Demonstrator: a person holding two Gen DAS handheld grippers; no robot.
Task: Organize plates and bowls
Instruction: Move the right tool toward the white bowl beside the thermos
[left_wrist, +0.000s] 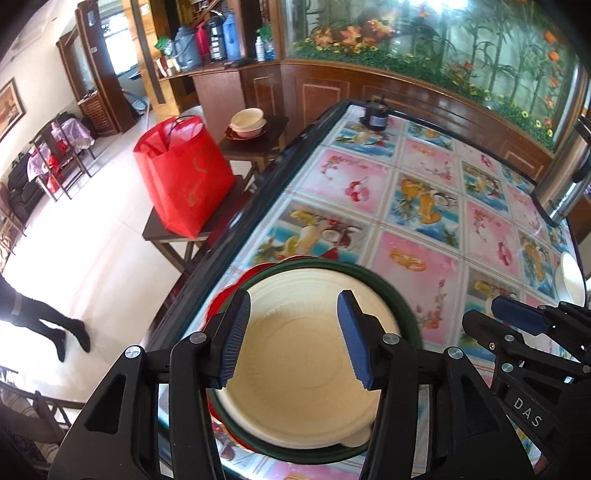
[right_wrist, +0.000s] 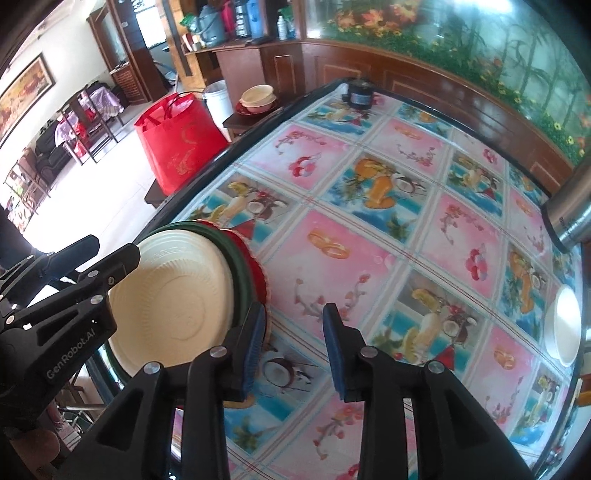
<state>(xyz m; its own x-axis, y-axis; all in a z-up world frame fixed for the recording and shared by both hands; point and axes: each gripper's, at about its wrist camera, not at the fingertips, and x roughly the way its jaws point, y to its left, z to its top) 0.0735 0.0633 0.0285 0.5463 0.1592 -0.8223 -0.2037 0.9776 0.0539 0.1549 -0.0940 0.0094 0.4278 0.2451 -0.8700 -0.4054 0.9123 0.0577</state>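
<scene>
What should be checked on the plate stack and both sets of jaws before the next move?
1. Left gripper jaws apart, nothing between them: ok.
2. Right gripper jaws apart, empty: ok.
3. Cream plate sits on top of the green plate and red plate: ok.
4. Stack centred: not ok, the red plate juts out to one side.
5. Stack safely in from the table edge: not ok, it lies at the rim.
6. White dish at the far side still to collect: ok, in view.
</scene>
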